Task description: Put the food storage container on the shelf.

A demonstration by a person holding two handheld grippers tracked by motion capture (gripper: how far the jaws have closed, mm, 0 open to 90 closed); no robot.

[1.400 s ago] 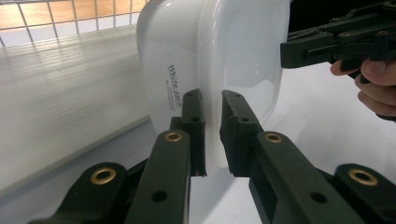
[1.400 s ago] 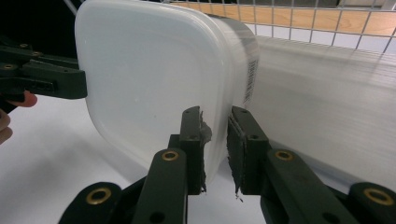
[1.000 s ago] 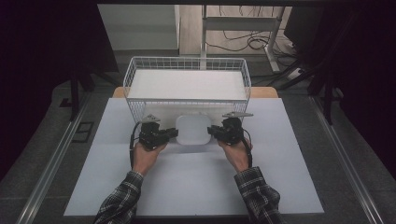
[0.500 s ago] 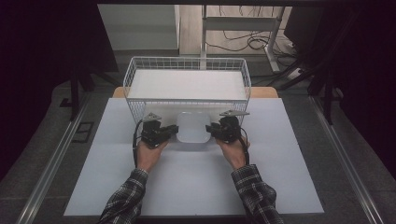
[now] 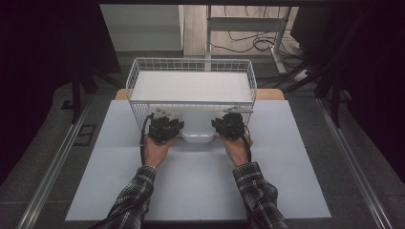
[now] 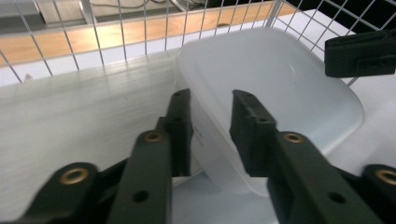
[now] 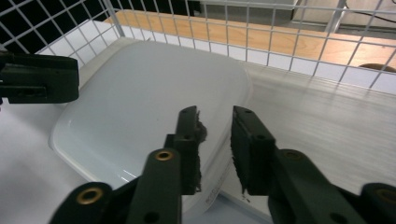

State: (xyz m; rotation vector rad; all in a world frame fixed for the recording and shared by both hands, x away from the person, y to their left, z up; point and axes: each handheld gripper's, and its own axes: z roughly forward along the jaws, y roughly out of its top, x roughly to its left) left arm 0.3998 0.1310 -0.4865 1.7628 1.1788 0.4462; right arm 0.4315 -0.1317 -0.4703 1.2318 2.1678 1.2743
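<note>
The white, round-cornered plastic container (image 5: 198, 129) has travelled up the frame since a second ago. It then lay on the pale grey desk (image 5: 191, 191) a little short of the white wire basket (image 5: 191, 64). In the high view it now sits at the middle of the frame, against the lower edge of the basket's front wall, with both hands carried forward along with it.

In the left gripper view the container (image 6: 280, 84) lies at centre right. Wire mesh (image 6: 116, 28) crosses the top, and a pale wood-grain board (image 6: 70, 116) lies at the left. I cannot tell from these views whether the container is already inside the basket or only against it.

The left gripper (image 6: 210, 121) has just been opening. Its fingers (image 6: 180, 121) stand either side of the container's rim with a visible gap, so that grip looks let go. The right gripper (image 7: 215, 135) has just been closing. Its fingers also straddle the rim of the container (image 7: 140, 102), but whether they actually press on it I cannot tell.

My reading is that the carry is done and the hand-off is in progress. The left side is freed and the right not clearly so. Both grippers would need to back off toward the bottom of the frame without dragging the rim.
</note>
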